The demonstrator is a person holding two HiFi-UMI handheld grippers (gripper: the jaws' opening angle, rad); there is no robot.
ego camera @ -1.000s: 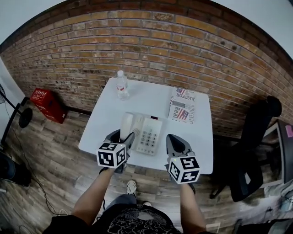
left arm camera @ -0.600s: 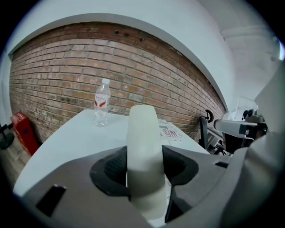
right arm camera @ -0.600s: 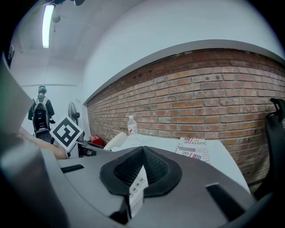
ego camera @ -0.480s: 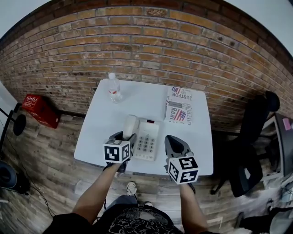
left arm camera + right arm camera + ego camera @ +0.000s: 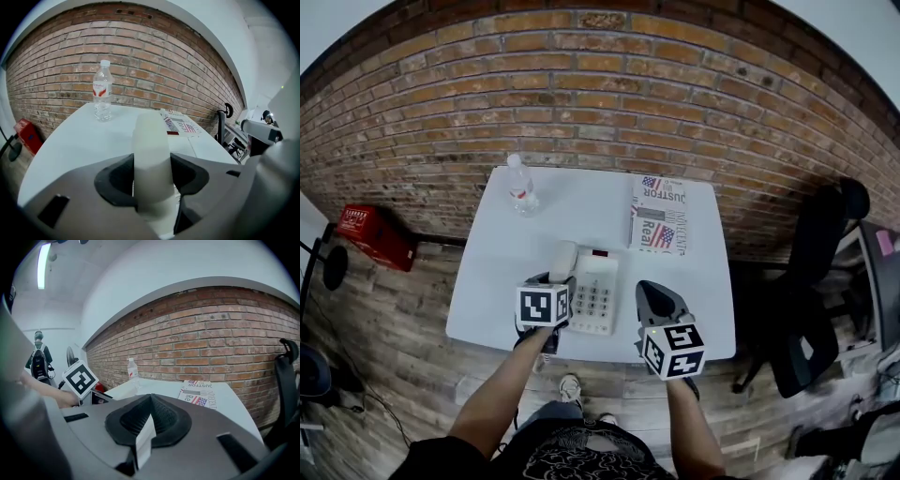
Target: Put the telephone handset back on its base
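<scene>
A white telephone base point(image 5: 594, 292) with a grey keypad sits near the front of the white table point(image 5: 492, 281). The white handset point(image 5: 563, 260) lies lengthwise along the base's left side. My left gripper point(image 5: 553, 281) is shut on the handset's near end. In the left gripper view the handset point(image 5: 150, 154) fills the gap between both dark pads, with the base point(image 5: 199, 147) just right of it. My right gripper point(image 5: 654, 298) hovers over the table's front edge, right of the base. Its jaws point(image 5: 149, 416) are shut with nothing held.
A clear water bottle point(image 5: 521, 186) stands at the table's back left. A folded newspaper point(image 5: 658, 214) lies at the back right. A brick wall runs behind the table. A black office chair point(image 5: 811, 309) stands to the right and a red crate point(image 5: 375, 236) on the floor to the left.
The head view has shifted, so the table sits slightly lower and further left. The left gripper still holds the handset at the base's left side. The right gripper has stayed right of the base.
</scene>
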